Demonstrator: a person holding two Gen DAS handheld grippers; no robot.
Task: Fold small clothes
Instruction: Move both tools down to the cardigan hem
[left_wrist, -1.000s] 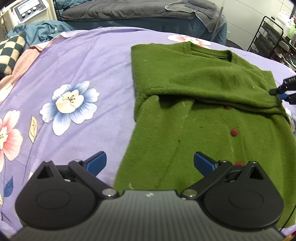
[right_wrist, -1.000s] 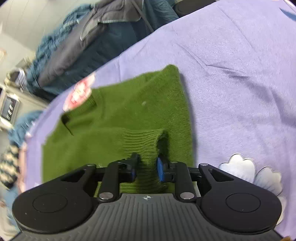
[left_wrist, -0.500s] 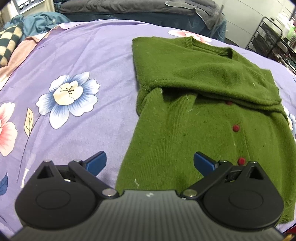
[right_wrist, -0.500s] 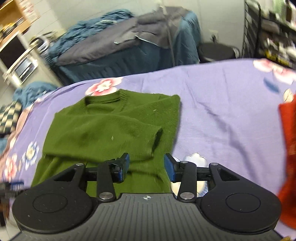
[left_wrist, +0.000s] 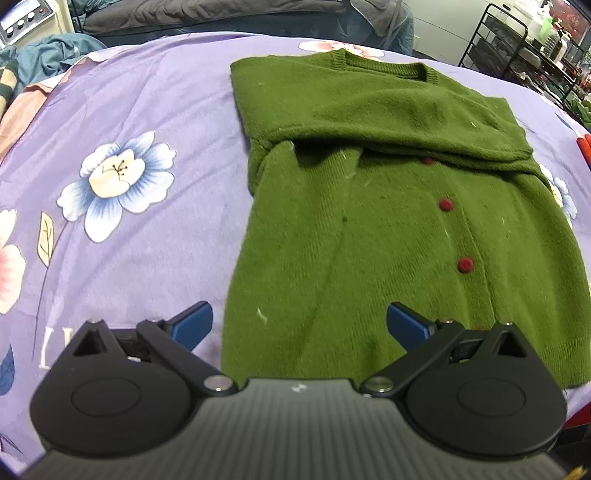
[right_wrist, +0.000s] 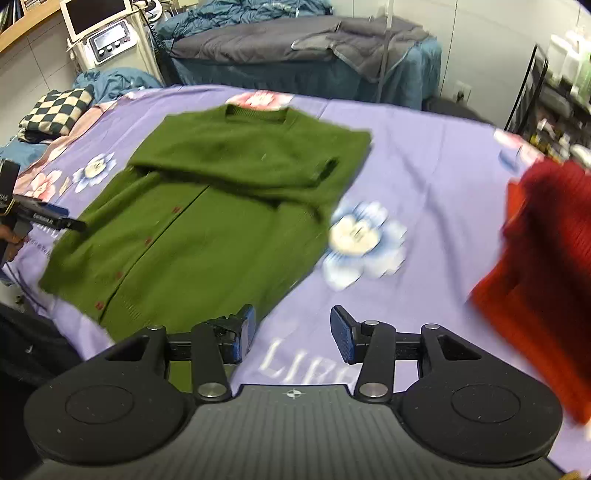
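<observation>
A green knit cardigan (left_wrist: 388, 221) with red buttons lies flat on the purple flowered sheet (left_wrist: 147, 110), both sleeves folded across its chest. My left gripper (left_wrist: 299, 325) is open and empty, hovering over the cardigan's near left hem. The cardigan also shows in the right wrist view (right_wrist: 207, 206). My right gripper (right_wrist: 291, 332) is open and empty above the sheet, just off the cardigan's near right corner. The left gripper's tip shows at the far left of the right wrist view (right_wrist: 55, 220).
A red knit garment (right_wrist: 539, 273) lies on the sheet at the right. A checkered folded cloth (right_wrist: 55, 110) sits at the far left edge. A dark covered bed (right_wrist: 295, 48) and a white machine (right_wrist: 103, 37) stand behind; a wire rack (left_wrist: 524, 48) stands far right.
My right gripper let go of the sleeve cuff, opened and drew back toward the cardigan's near right corner. My left gripper stayed open and shifted slightly nearer the hem.
</observation>
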